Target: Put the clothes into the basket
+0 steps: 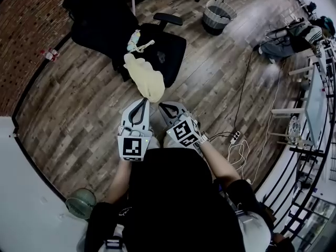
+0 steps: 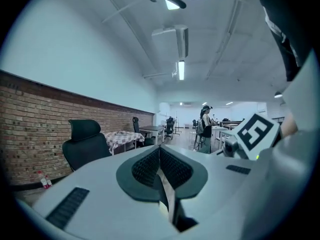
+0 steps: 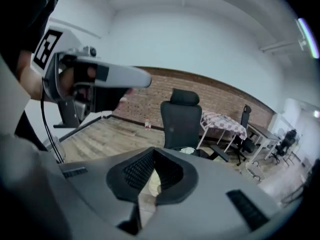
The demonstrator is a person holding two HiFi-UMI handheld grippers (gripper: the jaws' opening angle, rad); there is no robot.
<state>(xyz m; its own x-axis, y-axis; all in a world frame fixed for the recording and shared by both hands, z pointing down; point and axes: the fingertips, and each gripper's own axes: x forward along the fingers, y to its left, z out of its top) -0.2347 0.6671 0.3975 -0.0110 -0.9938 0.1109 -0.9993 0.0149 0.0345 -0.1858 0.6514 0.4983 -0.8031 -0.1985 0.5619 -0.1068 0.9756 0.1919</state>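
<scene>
- Step in hand – the approach to the first pick; nothing is in the basket [image 1: 218, 16] as far as the head view shows
- Yellow garment [image 1: 146, 77] – draped over the front edge of the black office chair [image 1: 170, 54], its lower end hanging just beyond both gripper tips; the basket stands well apart, on the far side of the chair
- Left gripper [image 1: 142, 102] – jaws pressed together, nothing between them
- Right gripper [image 1: 162, 107] – jaws clenched too; pale cloth shows behind the gap, probably not pinched, though the view is poor here
- Next move, by my judgement – both sets of jaws must part before either can take a fold of the garment; then a carry round the chair to the basket
- A small white item [image 1: 139, 42] lies on the seat; possibly another piece of clothing
- Surface and room – wood-plank floor [image 1: 79, 109]; brick wall [image 2: 30, 129]; a power strip [image 1: 235, 137] with trailing cable beside the person; a fan [image 1: 81, 202] near the feet
</scene>
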